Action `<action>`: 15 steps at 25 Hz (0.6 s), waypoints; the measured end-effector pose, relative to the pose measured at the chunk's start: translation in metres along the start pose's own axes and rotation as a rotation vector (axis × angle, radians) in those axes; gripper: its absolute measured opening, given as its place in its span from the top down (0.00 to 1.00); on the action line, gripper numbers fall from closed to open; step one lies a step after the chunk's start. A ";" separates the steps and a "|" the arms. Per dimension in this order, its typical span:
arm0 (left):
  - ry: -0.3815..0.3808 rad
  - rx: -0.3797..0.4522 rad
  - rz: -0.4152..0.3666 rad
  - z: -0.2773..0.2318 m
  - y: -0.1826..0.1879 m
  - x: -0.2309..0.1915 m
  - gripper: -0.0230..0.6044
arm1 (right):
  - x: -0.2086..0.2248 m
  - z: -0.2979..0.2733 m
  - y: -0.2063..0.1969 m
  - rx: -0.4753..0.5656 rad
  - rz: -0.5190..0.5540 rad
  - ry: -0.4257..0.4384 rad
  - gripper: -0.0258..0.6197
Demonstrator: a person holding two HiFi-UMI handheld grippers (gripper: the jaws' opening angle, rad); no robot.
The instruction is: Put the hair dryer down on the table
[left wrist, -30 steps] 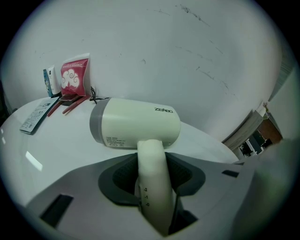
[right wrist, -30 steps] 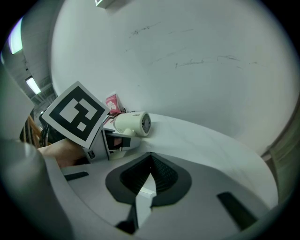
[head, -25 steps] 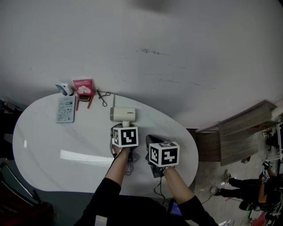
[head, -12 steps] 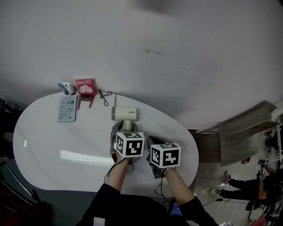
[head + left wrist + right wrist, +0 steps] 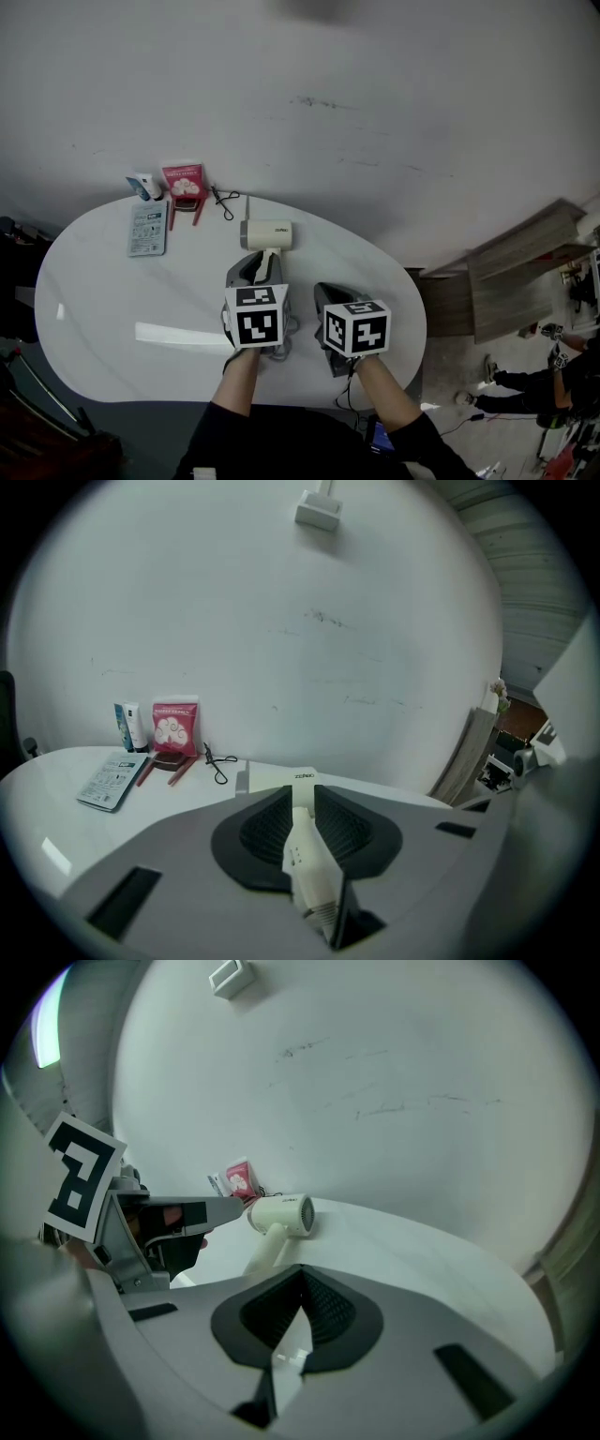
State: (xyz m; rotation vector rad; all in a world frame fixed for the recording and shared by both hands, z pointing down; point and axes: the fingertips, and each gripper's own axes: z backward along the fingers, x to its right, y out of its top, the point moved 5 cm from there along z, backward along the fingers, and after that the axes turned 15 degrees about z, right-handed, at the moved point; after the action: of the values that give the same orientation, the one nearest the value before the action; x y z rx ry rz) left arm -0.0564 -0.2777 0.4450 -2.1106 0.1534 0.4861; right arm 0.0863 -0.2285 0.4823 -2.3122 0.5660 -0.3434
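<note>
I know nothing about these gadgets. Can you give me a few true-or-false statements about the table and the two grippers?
1. The hair dryer rests on the white table. True.
2. The right gripper grips the dryer's handle. False: the handle sits between the jaws of the left gripper, which are closing on it. The right gripper is shut and empty.
3. A red packet stands near the table's far edge. True.
4. The hair dryer is black. False: it is cream-white.
</note>
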 end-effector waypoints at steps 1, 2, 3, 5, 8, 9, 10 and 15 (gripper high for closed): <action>0.000 0.007 0.007 0.004 0.000 -0.002 0.84 | -0.001 0.003 0.001 0.006 -0.001 -0.002 0.96; -0.001 0.011 0.019 0.007 0.000 -0.004 0.87 | -0.002 0.006 0.003 0.012 -0.003 -0.006 0.96; -0.007 0.014 0.040 0.011 0.000 -0.007 0.89 | -0.003 0.009 0.004 0.017 -0.004 -0.010 0.96; -0.039 0.018 0.102 0.017 0.000 -0.010 0.92 | -0.004 0.012 0.005 0.023 -0.005 -0.012 0.96; -0.099 0.027 0.195 0.027 0.001 -0.013 0.93 | -0.007 0.017 0.004 0.032 -0.005 -0.010 0.96; -0.113 0.033 0.216 0.031 0.001 -0.014 0.94 | -0.008 0.019 0.004 0.038 -0.006 -0.008 0.96; -0.126 0.039 0.230 0.035 0.001 -0.016 0.94 | -0.009 0.020 0.004 0.045 -0.008 -0.003 0.96; -0.195 0.075 0.279 0.058 -0.001 -0.026 0.95 | -0.013 0.030 0.005 0.085 -0.017 0.020 0.96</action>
State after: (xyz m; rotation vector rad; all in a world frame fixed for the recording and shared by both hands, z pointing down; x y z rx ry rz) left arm -0.0959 -0.2310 0.4282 -1.9648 0.3504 0.8350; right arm 0.0855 -0.2075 0.4563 -2.2356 0.5322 -0.3916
